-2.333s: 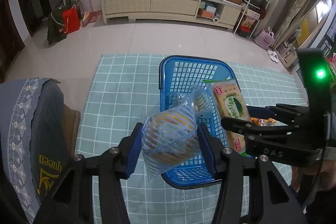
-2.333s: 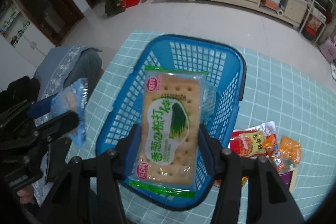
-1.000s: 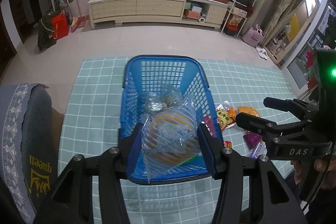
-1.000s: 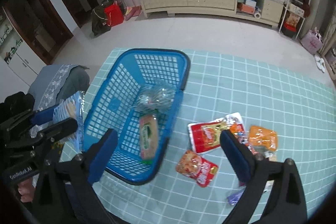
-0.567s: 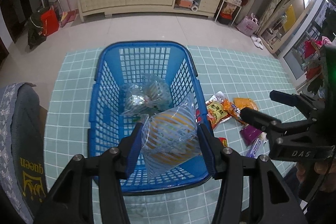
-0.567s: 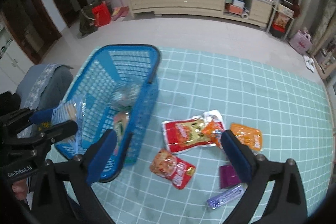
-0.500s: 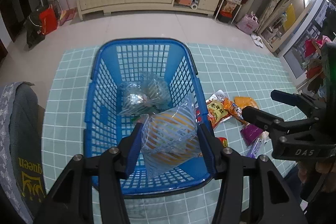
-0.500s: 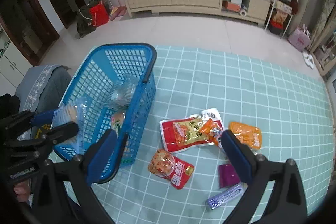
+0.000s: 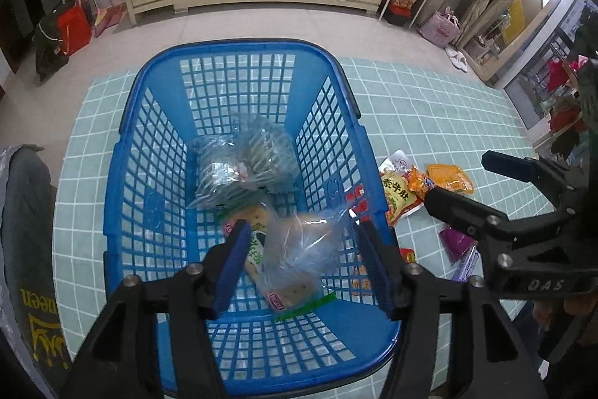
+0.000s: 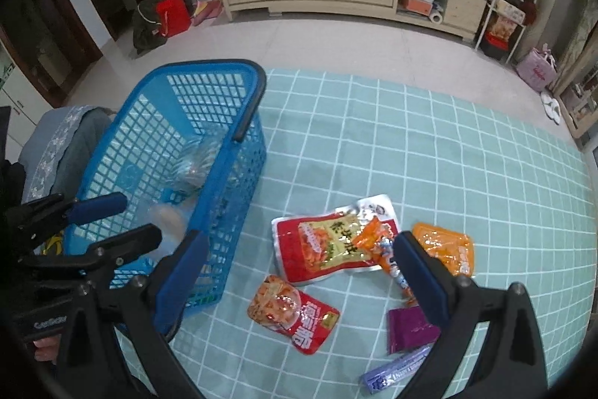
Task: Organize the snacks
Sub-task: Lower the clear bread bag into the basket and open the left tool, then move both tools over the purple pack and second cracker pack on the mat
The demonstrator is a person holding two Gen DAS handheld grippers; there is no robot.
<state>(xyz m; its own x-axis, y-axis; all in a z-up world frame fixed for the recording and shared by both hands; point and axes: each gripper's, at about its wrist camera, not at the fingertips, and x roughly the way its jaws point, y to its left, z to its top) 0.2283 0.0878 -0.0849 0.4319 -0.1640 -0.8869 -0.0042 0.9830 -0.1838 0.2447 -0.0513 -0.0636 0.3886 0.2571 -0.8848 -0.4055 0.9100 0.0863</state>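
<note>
Both jaws apart, bun packet (image 9: 299, 249) between.

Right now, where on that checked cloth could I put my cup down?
Bare teal checked cloth lies beyond the red pickle packet, right of the blue plastic basket. It is crowded nearer, around the orange packet and purple packet.

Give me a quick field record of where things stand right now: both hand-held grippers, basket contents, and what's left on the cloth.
left hand-held gripper: open, above blue basket
blurred clear snack bag: between its fingers, apparently released
right hand-held gripper: open, empty, over loose snacks
in basket: clear bag, cracker pack
on checked cloth: red pouch, orange packet, purple packet
</note>
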